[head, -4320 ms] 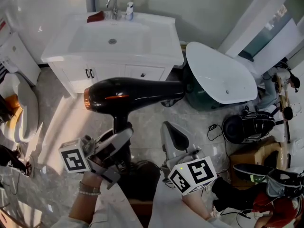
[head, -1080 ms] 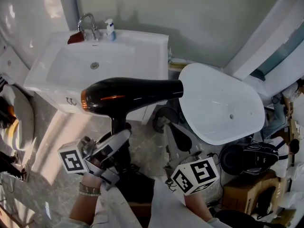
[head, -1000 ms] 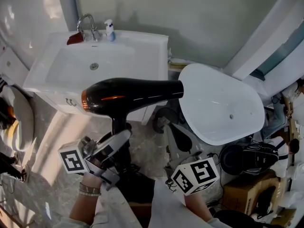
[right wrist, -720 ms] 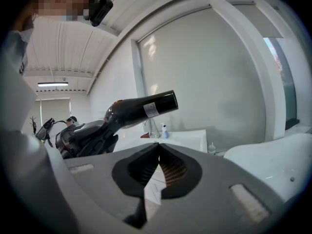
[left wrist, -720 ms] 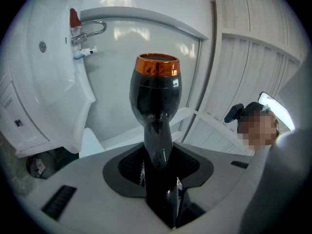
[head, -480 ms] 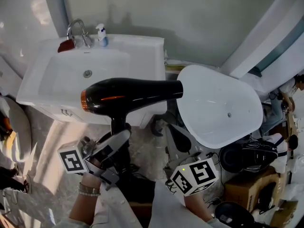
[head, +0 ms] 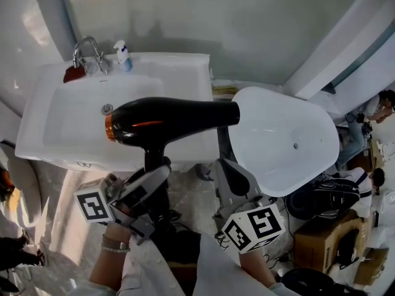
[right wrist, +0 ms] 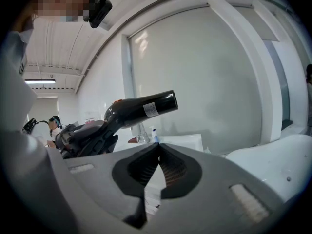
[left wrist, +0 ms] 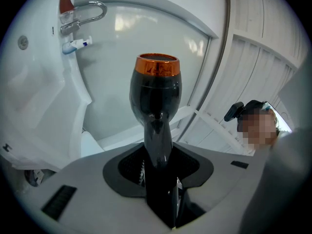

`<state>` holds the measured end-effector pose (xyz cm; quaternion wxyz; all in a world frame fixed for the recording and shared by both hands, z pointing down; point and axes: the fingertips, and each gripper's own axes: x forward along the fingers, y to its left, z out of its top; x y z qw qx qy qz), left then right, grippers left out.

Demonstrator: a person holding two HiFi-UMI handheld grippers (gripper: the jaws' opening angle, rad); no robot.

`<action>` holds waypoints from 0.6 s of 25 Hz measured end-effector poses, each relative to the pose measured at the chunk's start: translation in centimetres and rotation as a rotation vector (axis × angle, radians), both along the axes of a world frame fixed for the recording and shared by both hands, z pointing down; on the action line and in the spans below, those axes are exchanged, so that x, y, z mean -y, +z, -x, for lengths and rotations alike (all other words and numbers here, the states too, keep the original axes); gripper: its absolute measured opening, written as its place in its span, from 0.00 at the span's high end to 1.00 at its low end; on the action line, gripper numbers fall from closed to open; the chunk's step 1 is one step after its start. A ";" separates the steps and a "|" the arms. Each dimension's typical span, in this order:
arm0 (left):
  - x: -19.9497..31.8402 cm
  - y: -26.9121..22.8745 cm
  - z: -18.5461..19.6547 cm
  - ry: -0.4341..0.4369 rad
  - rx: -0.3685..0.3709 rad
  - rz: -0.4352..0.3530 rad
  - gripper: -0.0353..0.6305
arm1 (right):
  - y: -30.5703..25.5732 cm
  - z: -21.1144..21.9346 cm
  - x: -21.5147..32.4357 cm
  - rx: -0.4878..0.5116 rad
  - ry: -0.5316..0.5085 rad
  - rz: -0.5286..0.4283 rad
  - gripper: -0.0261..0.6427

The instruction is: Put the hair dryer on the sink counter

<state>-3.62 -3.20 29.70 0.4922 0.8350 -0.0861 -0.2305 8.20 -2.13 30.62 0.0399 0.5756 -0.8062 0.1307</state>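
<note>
A black hair dryer (head: pixel 170 118) with an orange rear ring hangs level in the air, its nozzle pointing right. My left gripper (head: pixel 153 167) is shut on its handle from below. In the left gripper view the handle (left wrist: pixel 159 174) stands clamped between the jaws. The dryer's body overlaps the front right part of the white sink counter (head: pixel 185 69) in the head view. My right gripper (head: pixel 227 176) is shut and empty, just right of the handle, and sees the dryer (right wrist: pixel 141 109) above the counter (right wrist: pixel 183 141).
A chrome faucet (head: pixel 86 45), a small soap bottle (head: pixel 122 54) and a red item (head: pixel 73 73) stand at the counter's back. A large white tub (head: pixel 285 137) sits right of the sink. Bags (head: pixel 327 196) and a cardboard box (head: pixel 321 245) lie on the floor at right.
Both grippers and the dryer have moved toward the sink. The counter has slid down in the head view and now lies under the dryer's body. Both grips are unchanged.
</note>
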 end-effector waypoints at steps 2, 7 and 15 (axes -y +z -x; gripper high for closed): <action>1.8 -0.1 0.2 0.013 -0.008 0.002 0.72 | 0.0 0.2 1.6 -0.001 0.017 0.002 0.96; 5.5 -1.0 0.9 0.033 -0.013 -0.011 0.72 | -0.4 1.0 4.8 -0.008 0.055 -0.003 0.96; 9.0 -0.1 1.6 0.116 -0.014 -0.002 0.72 | -0.2 1.8 7.8 -0.015 0.118 -0.005 0.96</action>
